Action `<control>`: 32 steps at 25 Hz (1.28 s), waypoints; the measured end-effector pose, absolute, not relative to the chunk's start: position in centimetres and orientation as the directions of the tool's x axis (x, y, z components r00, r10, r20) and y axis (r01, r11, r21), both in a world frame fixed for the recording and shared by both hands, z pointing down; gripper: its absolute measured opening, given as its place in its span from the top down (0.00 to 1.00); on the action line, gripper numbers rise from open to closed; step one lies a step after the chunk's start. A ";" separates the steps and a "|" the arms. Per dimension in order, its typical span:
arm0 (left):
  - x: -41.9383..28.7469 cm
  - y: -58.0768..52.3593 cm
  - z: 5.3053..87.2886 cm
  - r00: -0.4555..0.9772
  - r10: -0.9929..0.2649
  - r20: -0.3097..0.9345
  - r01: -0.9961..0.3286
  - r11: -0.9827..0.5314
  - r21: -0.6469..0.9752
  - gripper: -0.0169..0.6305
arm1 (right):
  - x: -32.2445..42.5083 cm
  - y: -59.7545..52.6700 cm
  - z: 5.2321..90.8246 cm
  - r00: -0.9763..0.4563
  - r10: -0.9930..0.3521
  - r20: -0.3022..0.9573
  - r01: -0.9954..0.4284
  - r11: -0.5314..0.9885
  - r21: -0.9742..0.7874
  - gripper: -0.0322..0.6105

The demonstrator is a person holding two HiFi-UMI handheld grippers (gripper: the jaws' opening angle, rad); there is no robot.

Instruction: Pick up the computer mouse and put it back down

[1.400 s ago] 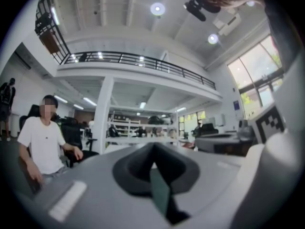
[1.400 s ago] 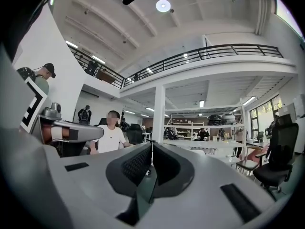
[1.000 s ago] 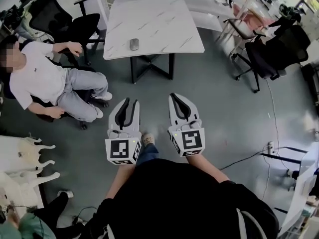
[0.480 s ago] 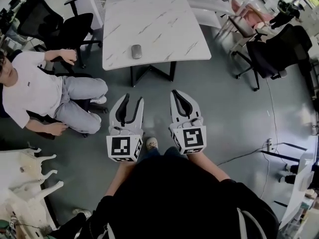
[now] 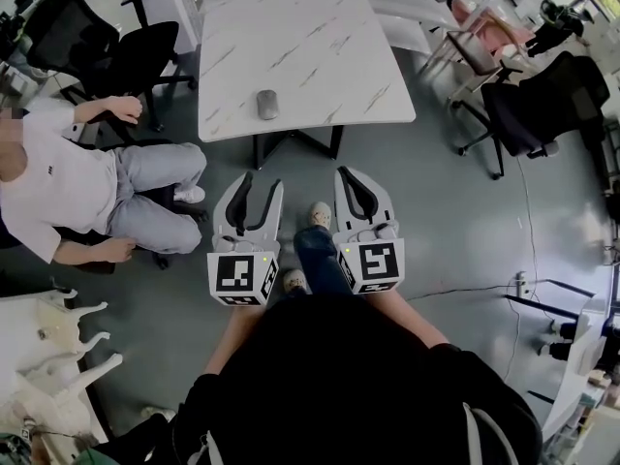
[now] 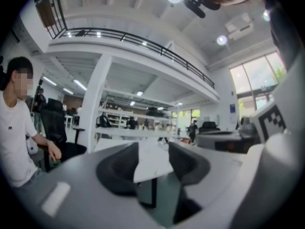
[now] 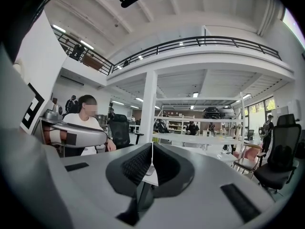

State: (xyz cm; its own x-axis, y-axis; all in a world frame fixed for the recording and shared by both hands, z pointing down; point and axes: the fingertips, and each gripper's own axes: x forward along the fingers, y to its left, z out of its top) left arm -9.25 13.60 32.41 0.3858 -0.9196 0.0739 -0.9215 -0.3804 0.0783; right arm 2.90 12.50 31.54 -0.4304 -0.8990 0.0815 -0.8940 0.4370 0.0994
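Observation:
The grey computer mouse (image 5: pixel 266 105) lies on the white marble-patterned table (image 5: pixel 329 46), near its front edge. Both grippers hover over the floor short of the table, pointing level toward it. My left gripper (image 5: pixel 260 182) has just been opening; its jaws stand apart with nothing between them. In the left gripper view the left gripper (image 6: pixel 153 151) shows the table's edge (image 6: pixel 152 163) through the gap. My right gripper (image 5: pixel 343 172) is shut with its tips touching and nothing in them, and the right gripper view (image 7: pixel 152 149) shows the same. The mouse lies ahead of the left gripper.
A person in a white shirt (image 5: pixel 58 182) sits left of the table. Black office chairs stand at the back left (image 5: pixel 97 46) and at the right (image 5: pixel 533 105). White plastic chairs (image 5: pixel 48 356) sit at the lower left. A cable (image 5: pixel 465 308) crosses the floor on the right.
Both grippers have come closer to the table as I step forward. The left gripper's jaws have spread apart. The right gripper stays shut.

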 end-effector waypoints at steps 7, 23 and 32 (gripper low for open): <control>-8.8 8.9 33.3 0.372 -0.924 0.083 -0.927 -0.366 0.080 0.66 | 3.1 7.6 31.7 -0.444 -0.894 0.062 -0.887 0.448 0.112 0.92; -8.7 -5.5 37.0 0.231 -0.960 0.158 -0.972 -0.219 0.085 0.64 | 1.6 -8.3 35.1 -0.603 -0.787 0.129 -0.781 0.615 0.108 0.92; -8.5 -10.3 40.2 0.161 -0.952 0.261 -0.985 -0.138 0.104 0.64 | 2.0 -14.2 36.7 -0.677 -0.718 0.160 -0.715 0.694 0.089 0.92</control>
